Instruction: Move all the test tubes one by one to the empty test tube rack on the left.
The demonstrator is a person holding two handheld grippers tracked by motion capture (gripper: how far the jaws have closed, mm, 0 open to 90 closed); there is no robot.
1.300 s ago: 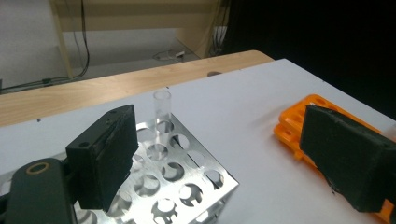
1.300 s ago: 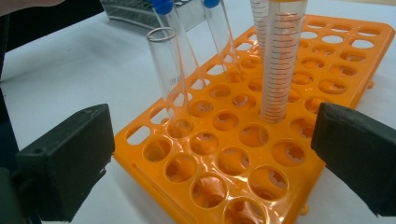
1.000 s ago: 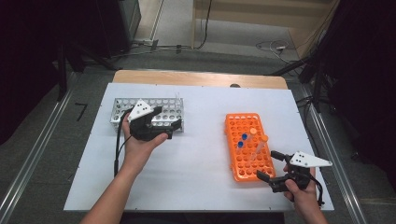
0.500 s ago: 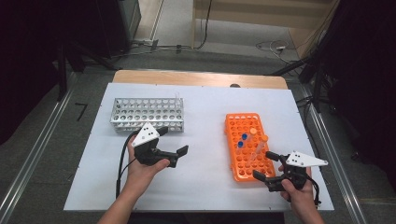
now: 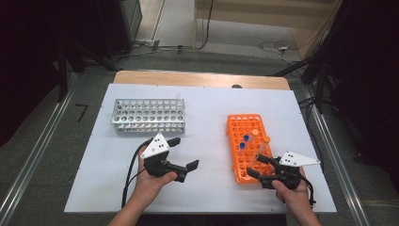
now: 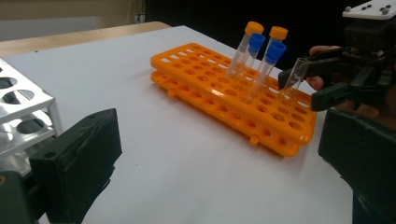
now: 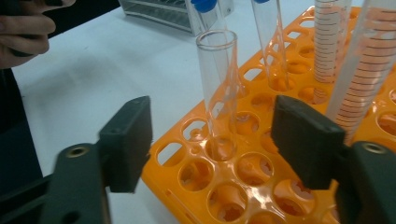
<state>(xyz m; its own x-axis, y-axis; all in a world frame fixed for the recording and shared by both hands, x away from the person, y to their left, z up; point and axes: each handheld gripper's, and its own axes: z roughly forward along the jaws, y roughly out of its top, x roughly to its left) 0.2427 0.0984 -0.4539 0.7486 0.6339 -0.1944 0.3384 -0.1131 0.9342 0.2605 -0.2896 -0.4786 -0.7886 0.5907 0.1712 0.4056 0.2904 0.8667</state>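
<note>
A: What's hard to make out?

B: In the high view, the clear uncapped tube is nearly invisible against the orange rack. In the right gripper view the tops of the capped tubes are cut off by the frame, and the person's left hand is clipped at the corner. The metal rack is cut off at the edge of the left gripper view.

A: And the right gripper?

B: Its jaws have just been closing, and the clear tube stands between them in a hole near the rack's near corner. Gaps remain on both sides; the pads do not press it.

A: The left gripper?

B: Jaws wide apart, holding nothing, above the bare white table between the two racks.

A: The other tubes?

B: Two blue-capped and two orange-capped stand upright in the orange rack.
</note>
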